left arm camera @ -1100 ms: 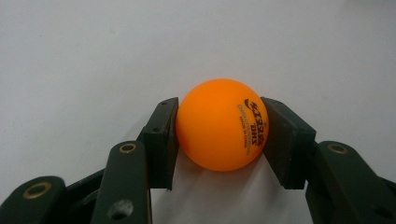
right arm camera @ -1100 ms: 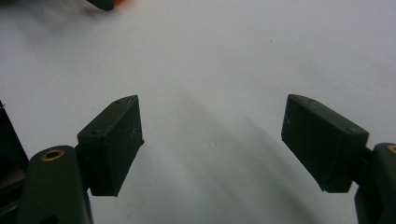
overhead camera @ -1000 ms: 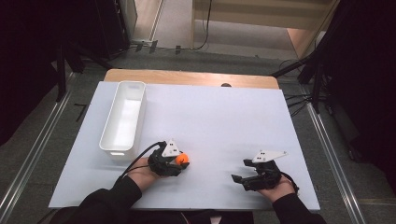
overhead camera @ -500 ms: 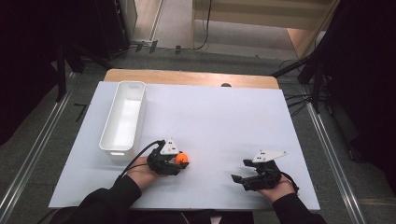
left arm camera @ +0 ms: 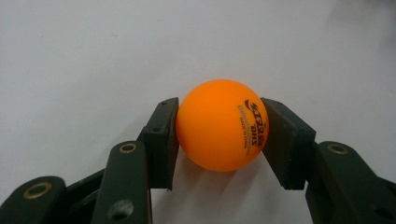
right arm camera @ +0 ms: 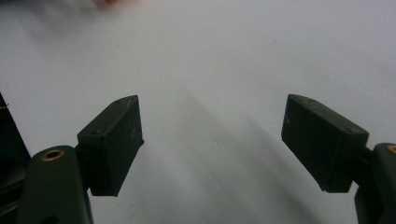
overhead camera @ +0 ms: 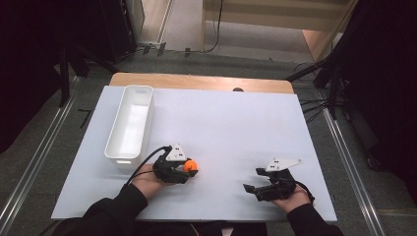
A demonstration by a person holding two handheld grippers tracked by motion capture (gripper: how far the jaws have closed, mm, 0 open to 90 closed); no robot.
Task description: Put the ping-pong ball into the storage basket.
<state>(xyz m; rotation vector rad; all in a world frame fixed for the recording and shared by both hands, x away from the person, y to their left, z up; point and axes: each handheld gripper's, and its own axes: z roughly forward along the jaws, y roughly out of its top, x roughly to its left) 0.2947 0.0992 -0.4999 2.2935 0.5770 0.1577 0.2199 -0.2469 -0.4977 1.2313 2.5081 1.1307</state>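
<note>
My left gripper (overhead camera: 188, 169) clamps the orange ball (left arm camera: 222, 131) low over the white table (overhead camera: 236, 128), at four o'clock from the white bin (overhead camera: 131, 123); my right gripper (overhead camera: 253, 189) gapes wide, empty.

The white worktop (overhead camera: 236, 123) lies bare across its middle and far right, so a hand could pass freely there. The one standing obstacle is the white bin (overhead camera: 131, 123) along the left side (long, upright-walled, open on top), just beyond the left claw (overhead camera: 189, 169). Between the left claw, closed on an orange ball (overhead camera: 191, 165), and the right claw (overhead camera: 252, 189), its jaws wide apart, is bare surface.
</note>
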